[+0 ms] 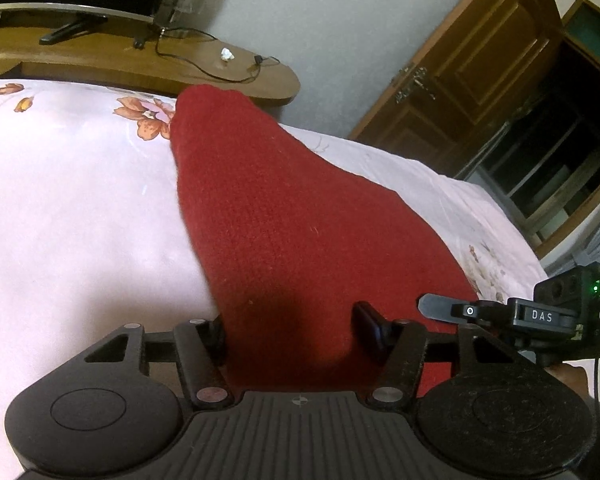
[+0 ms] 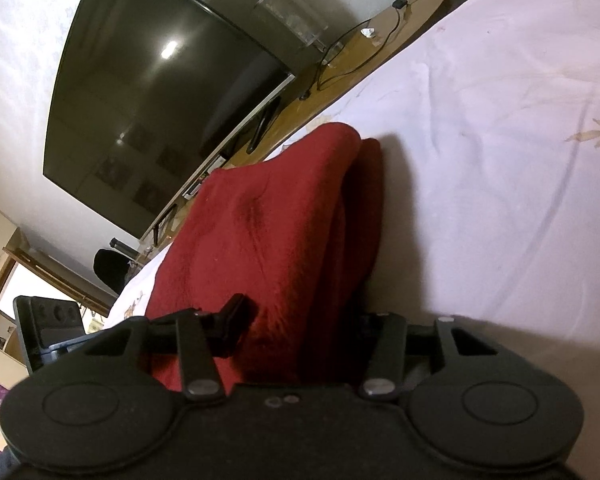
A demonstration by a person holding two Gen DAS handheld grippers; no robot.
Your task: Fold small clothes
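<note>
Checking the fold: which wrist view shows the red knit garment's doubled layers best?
Right wrist. The red knit garment shows two stacked layers along its edge, rising from the right gripper. Left wrist shows only one flat red face on the bedsheet, no layering.

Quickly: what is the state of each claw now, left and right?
Left claw: jaws apart around the red knit garment; a real grip cannot be told.
Right claw: same garment between its fingers; grip cannot be told.

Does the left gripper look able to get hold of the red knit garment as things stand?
Probably yes: the red knit garment already lies between the left gripper fingers on the bed sheet, jaws apart, nothing in between.
</note>
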